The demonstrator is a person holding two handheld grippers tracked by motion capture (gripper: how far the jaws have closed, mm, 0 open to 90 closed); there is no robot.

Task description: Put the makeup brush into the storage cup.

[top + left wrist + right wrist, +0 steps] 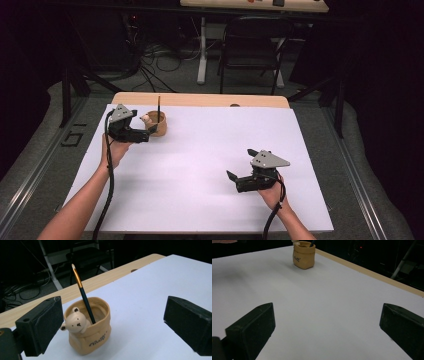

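Note:
A small tan sack-shaped pot with a bear figure on its rim stands at the far left of the white sheet. A dark paintbrush with a gold ferrule stands upright in it. My left gripper is right beside the pot on its near-left side, open, with the pot between and just beyond the jaws, untouched. My right gripper is open over the near right of the sheet, nothing between its jaws, and the pot is far ahead of it.
The white sheet covers a wooden table whose far edge has a small hole. Beyond the table stand a black chair, a white desk leg and loose cables on the floor.

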